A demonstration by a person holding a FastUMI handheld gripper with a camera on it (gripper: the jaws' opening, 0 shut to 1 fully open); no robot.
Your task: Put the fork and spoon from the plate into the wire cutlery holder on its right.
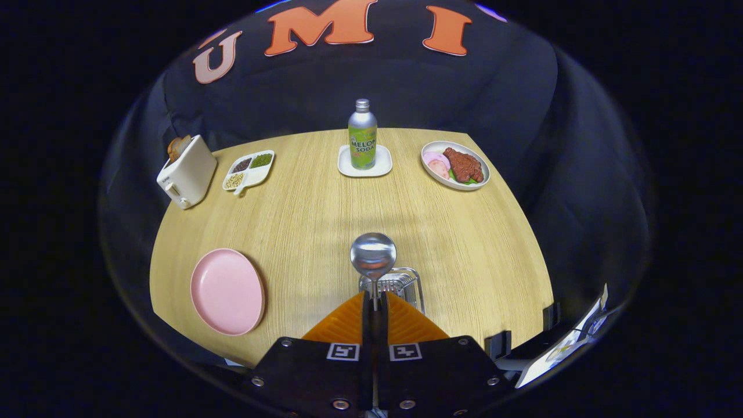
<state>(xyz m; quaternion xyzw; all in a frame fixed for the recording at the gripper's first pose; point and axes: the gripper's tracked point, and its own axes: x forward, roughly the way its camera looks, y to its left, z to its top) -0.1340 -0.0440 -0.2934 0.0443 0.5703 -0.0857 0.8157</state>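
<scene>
A staged booth dressed as a dining spot, not a real home. Black cloth all round a pale wooden table (pixel 325 215). Laid out like a meal: toaster (pixel 187 172) with bread, divided dish of beans (pixel 249 169), soda bottle (pixel 363 134) on a coaster, plate of meat (pixel 455 165), empty pink plate (pixel 227 291). Tracking markers on the gripper (pixel 375 300), clamped on a spoon (pixel 373 256).
</scene>
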